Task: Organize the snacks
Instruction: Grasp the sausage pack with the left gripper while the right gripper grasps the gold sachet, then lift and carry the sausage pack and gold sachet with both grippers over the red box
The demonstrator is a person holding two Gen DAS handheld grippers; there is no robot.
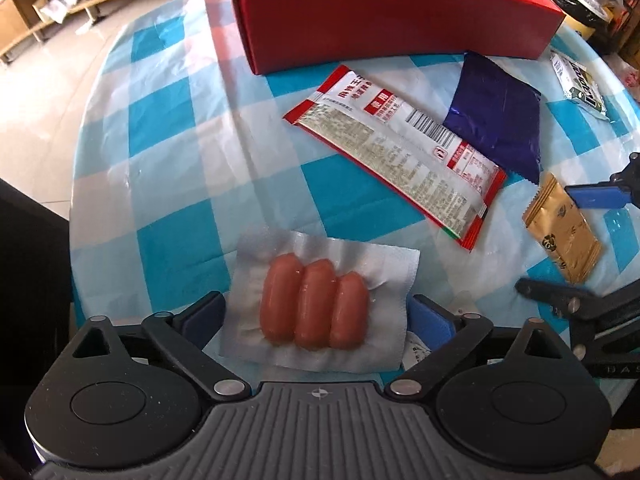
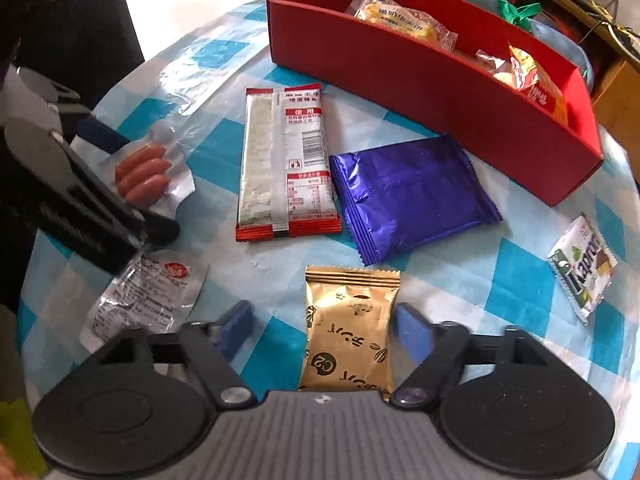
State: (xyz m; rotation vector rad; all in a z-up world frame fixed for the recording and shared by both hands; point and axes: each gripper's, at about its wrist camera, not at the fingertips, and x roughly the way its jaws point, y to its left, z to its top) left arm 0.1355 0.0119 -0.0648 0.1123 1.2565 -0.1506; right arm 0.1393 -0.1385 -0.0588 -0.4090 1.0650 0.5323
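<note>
Left claw [image 1: 316, 312] stood wide around the sausage pack [image 1: 316, 306] on the table [image 1: 168, 184], not gripping: light, slippery, soft; likely best pinched across its sausages.

Right claw [image 2: 324, 330] was parted around the gold sachet [image 2: 347, 336].

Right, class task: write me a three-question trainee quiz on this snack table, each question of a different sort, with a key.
1. True or false: the left gripper is clamped shut on the sausage pack.
2. Multiple choice: which packet lies between the right gripper's fingers? A) purple packet B) gold packet C) red-and-white packet
3. Fill the gap: some snacks already lie inside the ___ box.

Key
1. False: its jaws stand wide on either side of the pack, not pressing it.
2. B; the pads are not pressing it.
3. Red.
</note>
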